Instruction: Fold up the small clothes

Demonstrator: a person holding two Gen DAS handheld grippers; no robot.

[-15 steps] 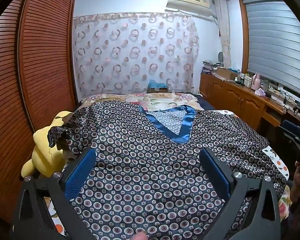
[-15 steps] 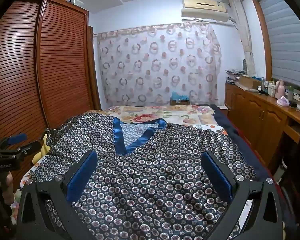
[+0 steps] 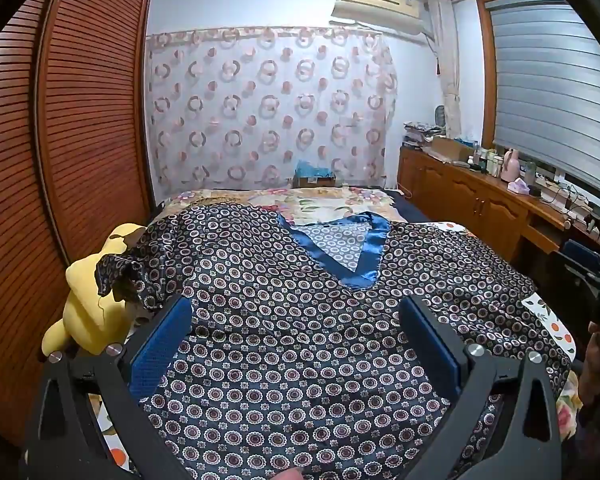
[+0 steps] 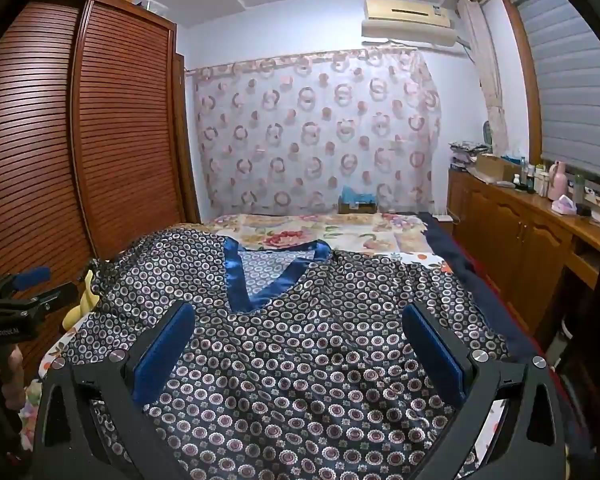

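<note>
My left gripper point(image 3: 296, 344): jaws spread wide, nothing between the blue pads, poised over the near part of the garment.
My right gripper point(image 4: 298, 344): likewise spread and empty, over the same near stretch; seen from the left camera it sits off at the right edge.
Patterned satin top point(image 3: 300, 320): spread front-up on the bed point(image 4: 320, 228), hem towards me, blue V-neck trim point(image 3: 340, 248) pointing my way, fairly flat with soft ripples.
Step in hand: I judge folding has not begun; both grippers are lining up for a first grasp.
Next move: probably pinch an edge on each side, or a sleeve, and carry it across the middle; the slick cloth will need a firm pinch low on the fabric.
Left sleeve point(image 3: 140, 272): bunched and draped against the yellow plush toy point(image 3: 92, 304) at the bed's left edge; it wants freeing before it folds cleanly.
Right edge: the cloth reaches close to the bedside, where the bed drops away.
Room beyond: bare floral bedspread point(image 4: 332, 236) past the collar gives space to slide the top forward.
Sides: louvred wardrobe point(image 3: 60, 160) close on the left, wooden desk point(image 4: 532, 232) along the right.
</note>
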